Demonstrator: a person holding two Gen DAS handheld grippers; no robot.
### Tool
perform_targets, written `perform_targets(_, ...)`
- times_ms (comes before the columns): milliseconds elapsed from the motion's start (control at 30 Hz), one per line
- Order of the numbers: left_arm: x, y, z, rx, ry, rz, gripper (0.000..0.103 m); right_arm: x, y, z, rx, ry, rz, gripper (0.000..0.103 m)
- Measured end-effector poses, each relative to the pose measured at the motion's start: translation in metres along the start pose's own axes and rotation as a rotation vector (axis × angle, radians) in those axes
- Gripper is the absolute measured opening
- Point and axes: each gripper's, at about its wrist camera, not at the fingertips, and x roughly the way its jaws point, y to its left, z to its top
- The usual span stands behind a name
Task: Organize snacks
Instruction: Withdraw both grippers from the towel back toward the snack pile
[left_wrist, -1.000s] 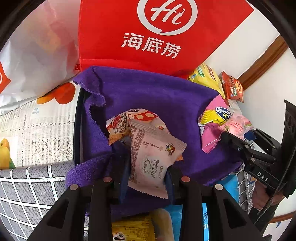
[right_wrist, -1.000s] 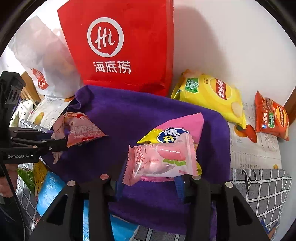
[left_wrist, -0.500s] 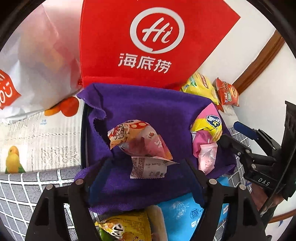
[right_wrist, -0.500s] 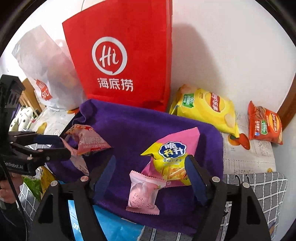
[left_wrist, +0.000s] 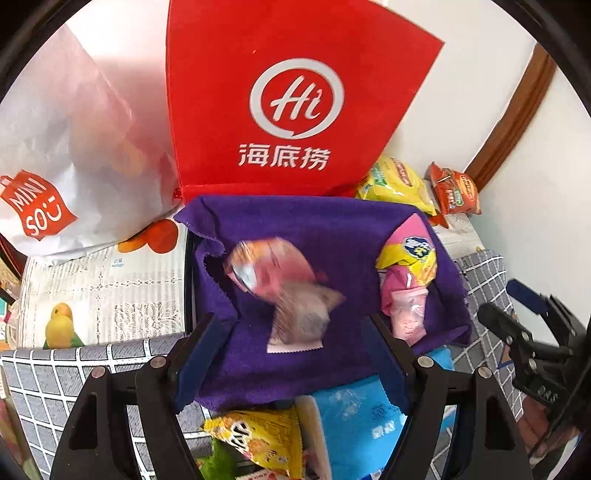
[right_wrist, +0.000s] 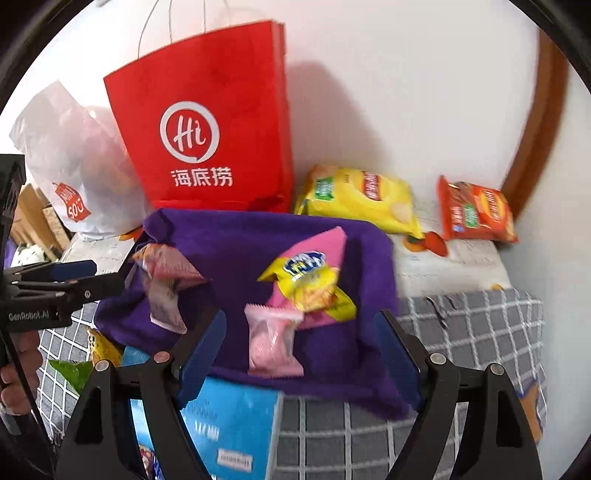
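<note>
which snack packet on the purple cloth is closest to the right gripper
The small pale pink packet, lying just ahead of the open right gripper. The yellow-and-pink packet lies behind it; the crumpled pinkish ones sit far left.

Left wrist view: pale snack packets (left_wrist: 291, 295) at centre are motion-blurred, print unreadable. Yellow snack bag (left_wrist: 258, 439) at 6 o'clock is cut off by the lower edge. Right wrist view: blue pack (right_wrist: 229, 424) at 7 o'clock lies partly under the purple cloth (right_wrist: 229, 243); its lettering is illegible.
</note>
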Motion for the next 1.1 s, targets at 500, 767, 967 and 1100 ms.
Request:
perform_targets(500, -0.054, -0.034, -0.016, 0.047, -0.061, -0.048, 0.077, -0.083, -0.012, -0.054, 0.101, -0.039, -0.008, 0.082)
perform_targets(767, -0.088, -0.019, -0.043, 0.050, -0.070, 0.002, 0.077, -0.102, 0.012, -0.080, 0.086, -0.054, 0.070, 0.082)
perform_targets(967, -0.097, 0.014, -0.068, -0.016, -0.067, 0.053, 0.077, -0.092, 0.045, -0.103, 0.032, -0.029, 0.132, 0.081)
perform_targets(1100, -0.096, 0.035, -0.088, -0.054, -0.050, 0.076, 0.077, -0.075, 0.065, -0.120, -0.004, 0.012, 0.146, 0.062)
